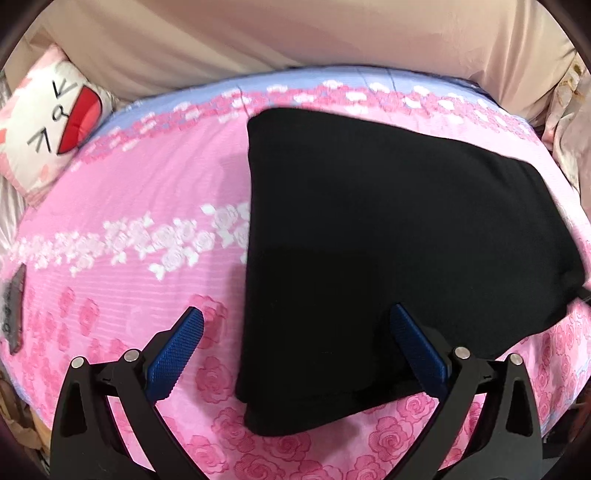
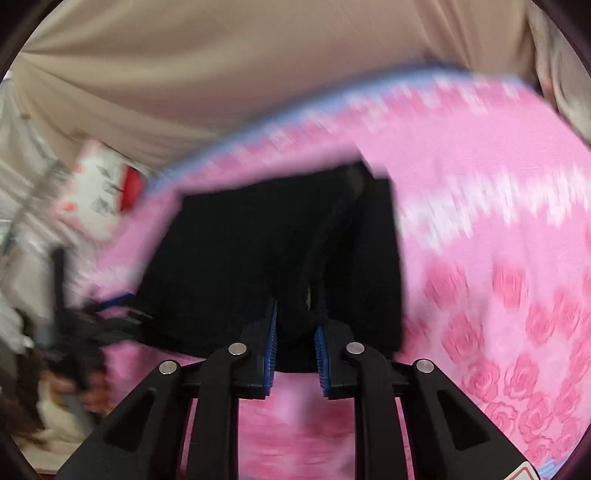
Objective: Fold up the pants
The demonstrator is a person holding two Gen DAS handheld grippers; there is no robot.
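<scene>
The black pants (image 1: 388,236) lie folded into a flat block on the pink rose-print bed cover (image 1: 140,192). My left gripper (image 1: 295,317) is open, hovering over the near left corner of the pants, one blue pad over the cover, the other over the cloth. In the blurred right wrist view, my right gripper (image 2: 295,317) is shut on a bunched edge of the pants (image 2: 236,266), lifting a fold of the cloth. The left gripper (image 2: 107,317) shows faintly at the pants' far left side.
A white and pink cartoon pillow (image 1: 48,122) lies at the bed's far left corner. A beige sheet (image 1: 295,33) covers the wall behind the bed. A dark flat object (image 1: 14,306) lies at the left edge of the cover.
</scene>
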